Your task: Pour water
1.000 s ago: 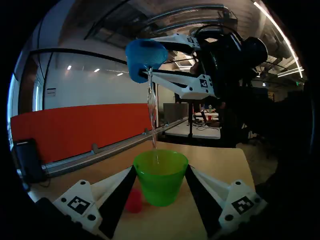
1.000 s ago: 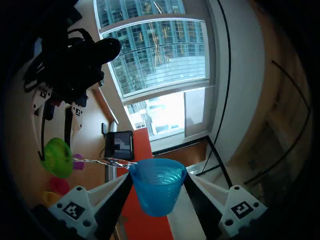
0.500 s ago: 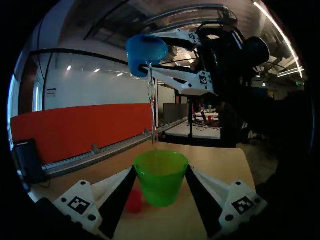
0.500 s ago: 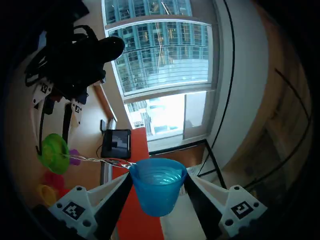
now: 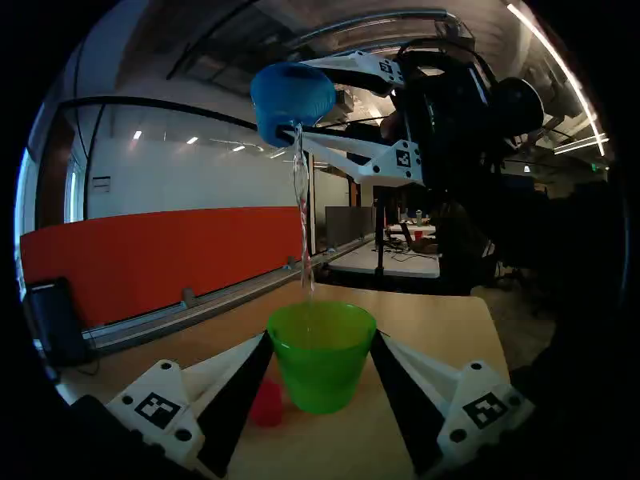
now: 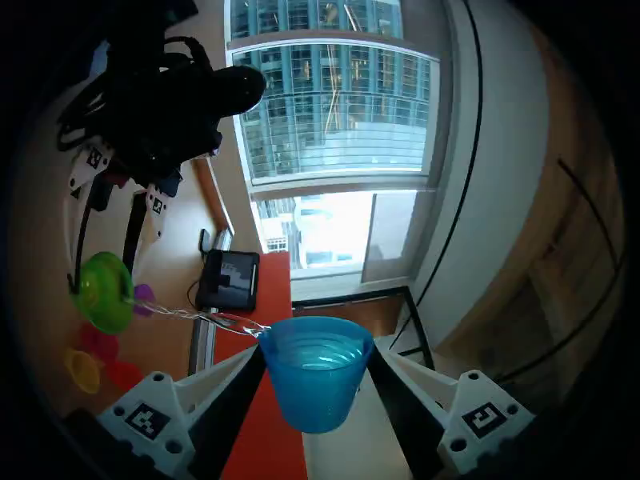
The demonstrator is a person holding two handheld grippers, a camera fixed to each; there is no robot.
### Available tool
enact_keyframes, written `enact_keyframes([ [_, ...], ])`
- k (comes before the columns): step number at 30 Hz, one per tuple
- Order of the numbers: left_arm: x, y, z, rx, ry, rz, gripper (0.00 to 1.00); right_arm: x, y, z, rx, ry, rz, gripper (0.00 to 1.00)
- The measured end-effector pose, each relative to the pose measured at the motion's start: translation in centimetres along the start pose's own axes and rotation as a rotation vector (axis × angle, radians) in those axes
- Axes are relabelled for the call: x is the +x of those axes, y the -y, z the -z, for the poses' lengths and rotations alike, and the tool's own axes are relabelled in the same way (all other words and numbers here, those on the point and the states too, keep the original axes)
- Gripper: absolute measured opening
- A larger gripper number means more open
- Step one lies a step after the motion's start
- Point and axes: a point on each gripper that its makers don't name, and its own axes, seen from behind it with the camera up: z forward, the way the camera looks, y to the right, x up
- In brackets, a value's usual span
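My left gripper (image 5: 320, 364) is shut on a green cup (image 5: 322, 362), held upright just over the wooden table (image 5: 432, 320). Above it my right gripper (image 5: 308, 108) is shut on a tilted blue cup (image 5: 290, 100). A thin stream of water (image 5: 302, 232) falls from the blue cup's rim into the green cup. In the right gripper view the blue cup (image 6: 317, 370) sits between my right gripper (image 6: 317, 376) fingers. The water stream (image 6: 200, 316) runs left from it to the green cup (image 6: 104, 291), held by the left gripper (image 6: 112, 240).
Small cups lie on the table near the green one: a red cup (image 5: 266, 402), a purple cup (image 6: 145, 298), an orange cup (image 6: 82, 370). A dark tablet (image 6: 228, 280) stands at the table's edge by an orange wall panel (image 5: 160, 256). A person in dark clothes (image 5: 472, 160) holds the grippers.
The blue cup has tipped a little further and shifted slightly. The stream keeps running into the green cup, which stays still.
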Motion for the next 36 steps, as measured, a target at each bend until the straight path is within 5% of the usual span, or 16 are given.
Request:
enact_keyframes([
  [36,0.2,0.5,-0.2,0.007,-0.009,0.005,0.87,1.3,-1.4,-0.6,-0.009,-0.003,0.262,0.91],
])
